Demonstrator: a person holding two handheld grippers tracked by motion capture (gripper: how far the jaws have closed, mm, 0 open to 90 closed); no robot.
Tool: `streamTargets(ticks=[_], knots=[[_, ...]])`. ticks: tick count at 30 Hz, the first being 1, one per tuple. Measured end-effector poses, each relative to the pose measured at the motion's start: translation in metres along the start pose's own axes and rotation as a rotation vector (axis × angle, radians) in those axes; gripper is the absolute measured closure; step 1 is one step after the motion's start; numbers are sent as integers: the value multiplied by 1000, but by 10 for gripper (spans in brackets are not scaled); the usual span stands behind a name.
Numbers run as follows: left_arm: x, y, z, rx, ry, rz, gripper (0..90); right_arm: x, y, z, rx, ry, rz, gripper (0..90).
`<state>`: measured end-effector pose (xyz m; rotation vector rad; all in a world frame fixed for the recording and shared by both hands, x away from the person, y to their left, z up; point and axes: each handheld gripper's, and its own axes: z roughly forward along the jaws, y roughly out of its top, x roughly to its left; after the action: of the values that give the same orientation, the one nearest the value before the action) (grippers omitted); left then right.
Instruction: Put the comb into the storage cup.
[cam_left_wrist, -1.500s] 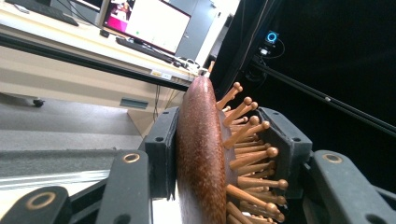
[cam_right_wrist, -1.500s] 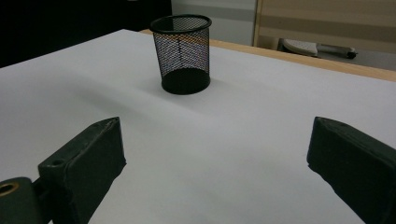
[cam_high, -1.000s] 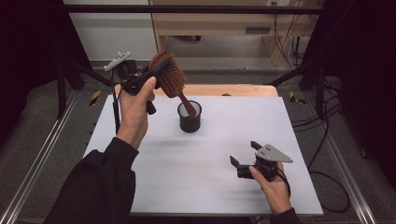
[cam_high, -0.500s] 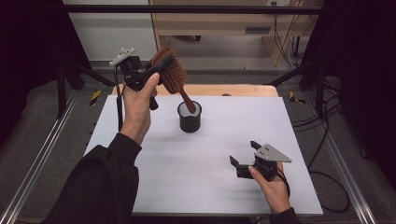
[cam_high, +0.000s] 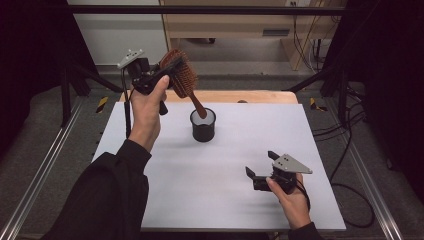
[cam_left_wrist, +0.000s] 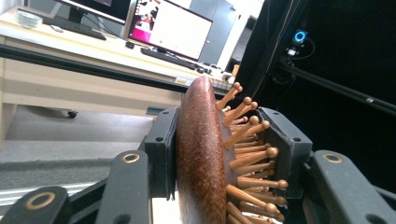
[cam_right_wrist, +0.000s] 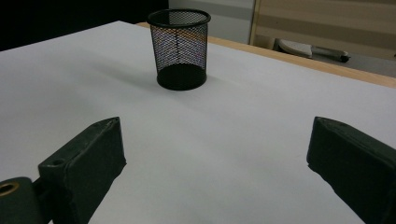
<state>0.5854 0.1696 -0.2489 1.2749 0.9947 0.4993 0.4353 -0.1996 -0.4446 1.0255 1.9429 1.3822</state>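
1. The left gripper (cam_high: 167, 70) is pinching the head of a wooden hairbrush (cam_high: 181, 79), held up in the air above the far left part of the surface (cam_high: 210, 170). In the left gripper view its fingers (cam_left_wrist: 161, 149) are pressing on the two faces of the head (cam_left_wrist: 201, 154): one on the smooth back, the other among the ball-tipped bristles (cam_left_wrist: 250, 140).

2. Gripping the wide head is leaving the handle (cam_high: 198, 106) free and pointing down, which I judge suits a handle-first drop into a container.

3. The handle tip is hanging at, or just above, the rim of the black mesh cup (cam_high: 203, 125); whether it is already dipping inside I cannot tell from the high view.

4. The mesh cup is standing upright on the white surface, near its far middle. In the right gripper view the mesh cup (cam_right_wrist: 180, 46) is looking empty, with its dark base showing through the wire wall and nothing leaning in it.

5. The right gripper (cam_high: 264, 172) is resting low near the front right of the surface, with its fingers (cam_right_wrist: 84, 163) spread wide and nothing between them, well apart from the cup. I judge it is waiting, ready to steady the light cup if the brush tips it.
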Motion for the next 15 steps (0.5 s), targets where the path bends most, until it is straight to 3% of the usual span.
streamTargets(ticks=[8,12,15], knots=[[3,-6,10,13,15,29,513,2,0,1,4,5,-17,42],[5,-10,17,13,16,68,513,1,0,2,7,7,-14,42],[7,-13,23,18,23,62,513,1,0,3,6,9,-15,42]])
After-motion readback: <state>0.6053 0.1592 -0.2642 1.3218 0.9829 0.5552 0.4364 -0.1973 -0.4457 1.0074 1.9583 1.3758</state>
